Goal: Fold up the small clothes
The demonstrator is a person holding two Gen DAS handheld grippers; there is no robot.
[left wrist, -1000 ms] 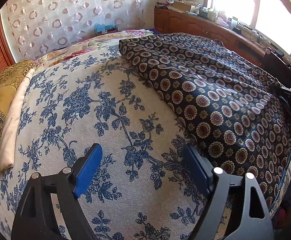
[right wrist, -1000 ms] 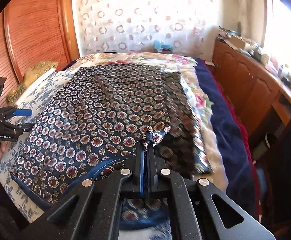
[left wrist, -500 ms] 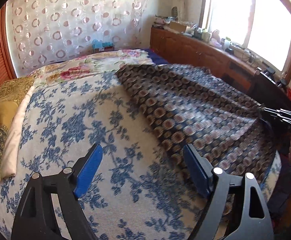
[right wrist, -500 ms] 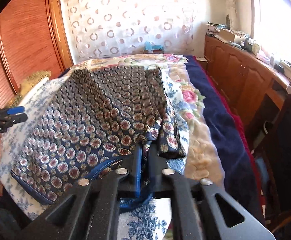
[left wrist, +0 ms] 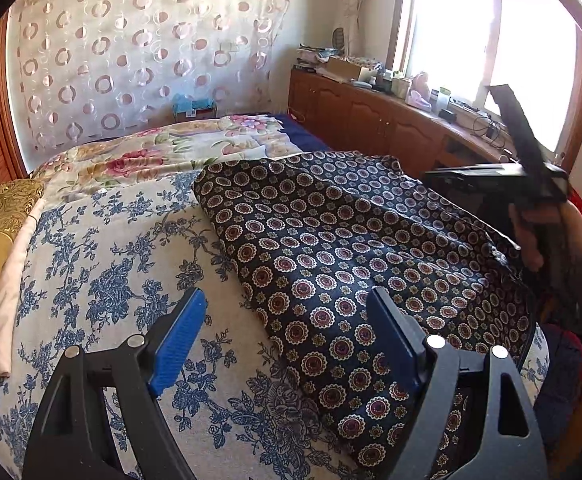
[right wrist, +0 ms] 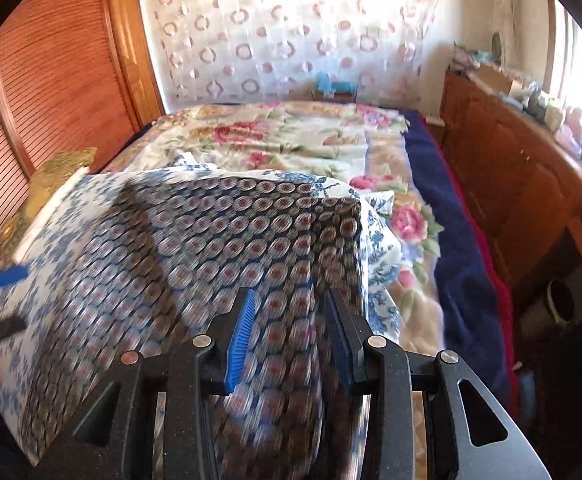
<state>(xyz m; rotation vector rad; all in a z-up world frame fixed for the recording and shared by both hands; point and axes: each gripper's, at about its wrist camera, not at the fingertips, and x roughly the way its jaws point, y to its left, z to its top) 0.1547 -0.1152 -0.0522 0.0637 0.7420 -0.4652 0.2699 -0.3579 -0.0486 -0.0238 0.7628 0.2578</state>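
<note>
One dark medallion-print garment [left wrist: 355,248], one blue-floral bedsheet [left wrist: 103,264], two grippers. Left gripper [left wrist: 287,336]: fingers spread wide, empty; garment ahead and right of it, its edge passing under the right finger. Only this view shows the window [left wrist: 487,44]. Right gripper [right wrist: 289,332]: fingers parted, gripping nothing; garment directly ahead, blurred. Only here: wooden louvred doors [right wrist: 47,80].
</note>
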